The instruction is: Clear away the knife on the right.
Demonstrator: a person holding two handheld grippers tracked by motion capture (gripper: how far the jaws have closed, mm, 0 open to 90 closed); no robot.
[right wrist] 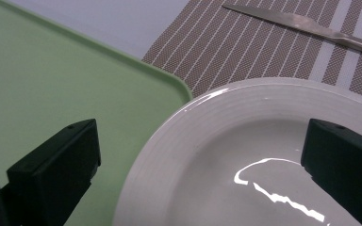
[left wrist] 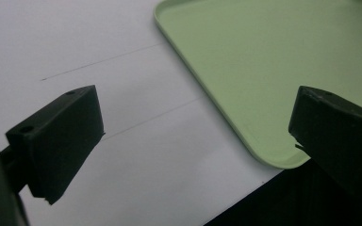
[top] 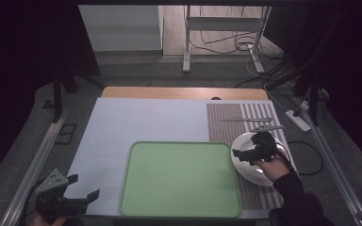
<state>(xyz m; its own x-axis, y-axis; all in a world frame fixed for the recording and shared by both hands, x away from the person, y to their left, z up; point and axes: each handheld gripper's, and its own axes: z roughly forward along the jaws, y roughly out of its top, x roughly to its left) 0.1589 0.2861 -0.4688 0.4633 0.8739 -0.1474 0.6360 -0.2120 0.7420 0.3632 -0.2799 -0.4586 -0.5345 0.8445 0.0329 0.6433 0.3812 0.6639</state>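
Left gripper (top: pixel 84 187): we see its fingers spread wide and empty, over the white sheet (top: pixel 141 122) at the bench's near left corner, just beside the tray.
Right gripper (top: pixel 250 144): fingers wide apart, gripping nothing, poised above the plate's left rim.
Green tray (top: pixel 179 181): we find it bare, centre front.
White plate (right wrist: pixel 226 155): on the striped mat (top: pixel 226 123), touching the tray's right edge.
Knife (right wrist: pixel 306 26): on the mat beyond the plate.

Dim, dark-edged high view; sharp glare streak on the white plate (right wrist: pixel 264 155), soft focus up close.
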